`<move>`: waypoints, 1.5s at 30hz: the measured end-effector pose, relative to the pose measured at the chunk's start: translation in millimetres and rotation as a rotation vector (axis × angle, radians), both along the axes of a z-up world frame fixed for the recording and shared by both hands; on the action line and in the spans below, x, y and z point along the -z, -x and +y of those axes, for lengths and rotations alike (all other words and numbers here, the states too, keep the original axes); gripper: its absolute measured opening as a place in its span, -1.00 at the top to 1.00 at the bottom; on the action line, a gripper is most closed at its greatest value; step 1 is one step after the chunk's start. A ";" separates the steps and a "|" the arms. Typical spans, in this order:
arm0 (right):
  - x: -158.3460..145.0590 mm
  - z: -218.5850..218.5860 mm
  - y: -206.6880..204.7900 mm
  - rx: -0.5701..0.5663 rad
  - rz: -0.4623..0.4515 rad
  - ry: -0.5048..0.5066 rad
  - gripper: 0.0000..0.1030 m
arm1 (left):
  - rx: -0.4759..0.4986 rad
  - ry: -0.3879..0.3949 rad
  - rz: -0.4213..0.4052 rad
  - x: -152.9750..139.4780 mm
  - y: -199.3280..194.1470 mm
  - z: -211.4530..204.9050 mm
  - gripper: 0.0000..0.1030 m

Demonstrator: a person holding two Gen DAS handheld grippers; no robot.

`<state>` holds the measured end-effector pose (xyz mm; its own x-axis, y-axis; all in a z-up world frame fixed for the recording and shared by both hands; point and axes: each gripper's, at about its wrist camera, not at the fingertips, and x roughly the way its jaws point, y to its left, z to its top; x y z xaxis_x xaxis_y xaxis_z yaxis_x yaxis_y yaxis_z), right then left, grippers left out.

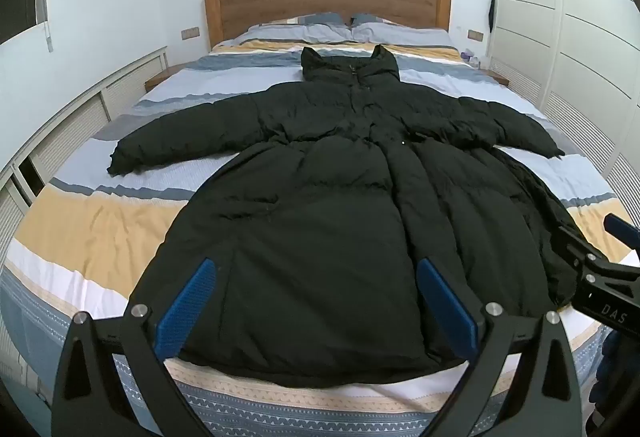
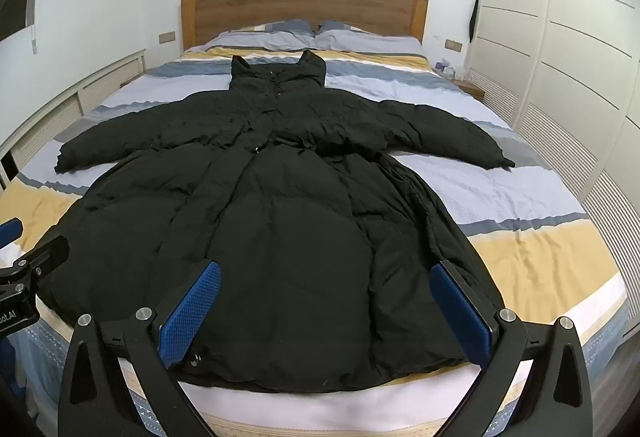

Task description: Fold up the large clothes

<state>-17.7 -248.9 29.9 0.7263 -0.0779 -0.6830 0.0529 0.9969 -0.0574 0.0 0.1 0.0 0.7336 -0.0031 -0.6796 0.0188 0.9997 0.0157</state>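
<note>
- Behind the bed (image 1: 100, 221) stand a wooden headboard (image 1: 328, 5) and white wardrobe doors (image 1: 580, 37); striped bedding in blue, yellow and white covers the mattress.
- On that bedding lies a black puffer coat (image 1: 320, 205), front up, hood toward the pillows (image 1: 360, 31), both sleeves spread out to the sides, hem at the foot edge.
- Left gripper (image 1: 316, 307) hovers above the hem with its blue pads wide apart and nothing between them; right gripper (image 2: 324, 311) does the same.
- Judged from this, folding has not begun, and a sleeve probably comes first.
- To do it well: take a cuff with 1 gripper, pinch only the outer layer's edge, carry it across the chest and lay it flat so the padding does not bunch.
- Keep the other gripper pressing the body lightly, since slick, puffy fabric tends to slide and spring back.
- Left wrist view shows the right gripper's body at its right edge and a loose strip of dark fabric along the coat's right side.
- Right wrist view shows a metal snap (image 2: 196, 358) at the hem and the small items on the right nightstand (image 2: 472, 89).
</note>
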 end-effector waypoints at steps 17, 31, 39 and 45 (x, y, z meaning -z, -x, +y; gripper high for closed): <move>4.0 -3.4 -3.7 0.002 0.008 0.006 -0.99 | 0.001 0.002 0.011 5.7 3.7 -0.1 -0.98; 7.0 -1.8 1.3 0.005 0.011 0.012 -0.99 | -0.020 0.004 0.037 7.3 -2.2 1.1 -0.97; 7.5 -1.4 3.1 0.011 0.012 0.022 -0.99 | -0.029 0.002 0.043 7.6 -2.9 4.4 -0.97; 6.0 0.2 3.9 0.014 0.014 0.031 -0.99 | -0.035 -0.001 0.047 8.9 -3.7 7.8 -0.97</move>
<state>-21.6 -248.7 24.0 0.7151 -0.1093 -0.6904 0.0658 0.9938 -0.0892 3.7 8.0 -9.0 0.7006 0.0229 -0.7132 -0.0154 0.9997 0.0170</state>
